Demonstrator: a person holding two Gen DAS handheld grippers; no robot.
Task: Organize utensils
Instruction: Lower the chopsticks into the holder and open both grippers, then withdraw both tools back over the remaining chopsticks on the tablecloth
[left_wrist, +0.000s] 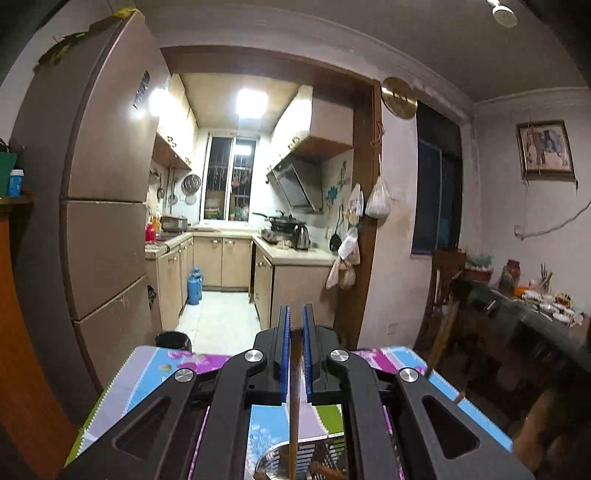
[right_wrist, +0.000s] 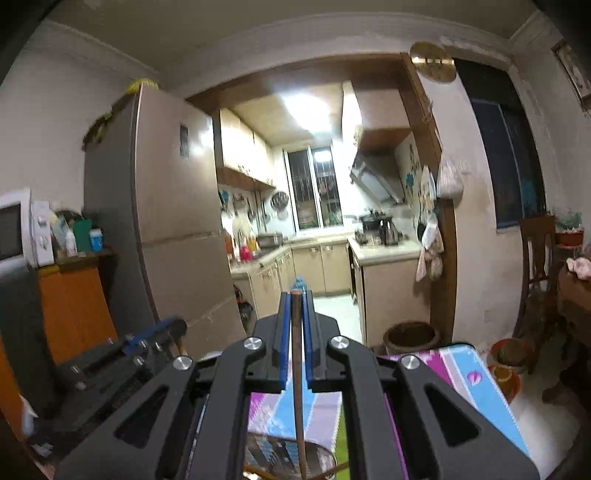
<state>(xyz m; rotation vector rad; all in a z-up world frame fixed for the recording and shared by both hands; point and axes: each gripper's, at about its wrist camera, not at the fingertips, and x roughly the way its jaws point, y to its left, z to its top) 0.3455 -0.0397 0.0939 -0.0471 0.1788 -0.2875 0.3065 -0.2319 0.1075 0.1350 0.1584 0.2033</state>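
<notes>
My left gripper (left_wrist: 296, 314) is shut on a brown wooden chopstick (left_wrist: 294, 398) that hangs down between its blue pads toward a metal utensil holder (left_wrist: 295, 461) below. My right gripper (right_wrist: 295, 297) is shut on another brown chopstick (right_wrist: 298, 387); its lower end reaches a metal holder (right_wrist: 273, 454) at the bottom edge. The left gripper also shows at the left of the right wrist view (right_wrist: 147, 339). Both grippers are held above a table with a colourful patterned cloth (left_wrist: 155, 373).
A tall fridge (left_wrist: 107, 206) stands at the left beside the kitchen doorway (left_wrist: 236, 221). A dark side table with jars (left_wrist: 524, 306) and a wooden chair (left_wrist: 443, 295) are at the right. A microwave (right_wrist: 14, 229) sits on an orange cabinet at the left.
</notes>
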